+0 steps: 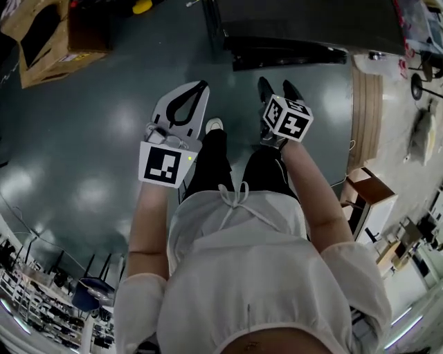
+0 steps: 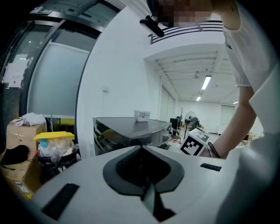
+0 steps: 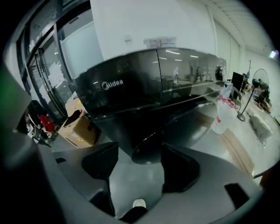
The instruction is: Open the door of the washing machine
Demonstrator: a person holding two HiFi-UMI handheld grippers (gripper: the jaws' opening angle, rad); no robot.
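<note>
- While the person stands on the glossy grey floor (image 1: 90,138), both grippers are held out low in front of the body, well short of the washing machine (image 1: 304,21)
- The washing machine is a wide black cabinet at the top of the head view; in the right gripper view it fills the middle of the frame, with white brand lettering on its upper front
- A rounded dark door (image 3: 183,127) appears to stand out from the machine's front, low down; in the head view it shows as a dark slab angled off the front edge, though how far it stands out cannot be told
- The left gripper (image 1: 201,86) has its jaws brought together, tips meeting, with nothing between them; its own view shows the two pads joined in a closed loop
- The right gripper (image 3: 139,162) has its jaws spread apart and empty, and they frame the rounded door without touching it
- The right gripper's marker cube (image 1: 287,117) sits just beside the person's dark trouser leg, and a white shoe (image 1: 214,125) shows on the floor between the two grippers
- A cardboard box (image 1: 41,41) lies at the upper left of the head view, well apart from the machine
- A pale wooden board (image 1: 365,110) lies on the floor to the machine's right
</note>
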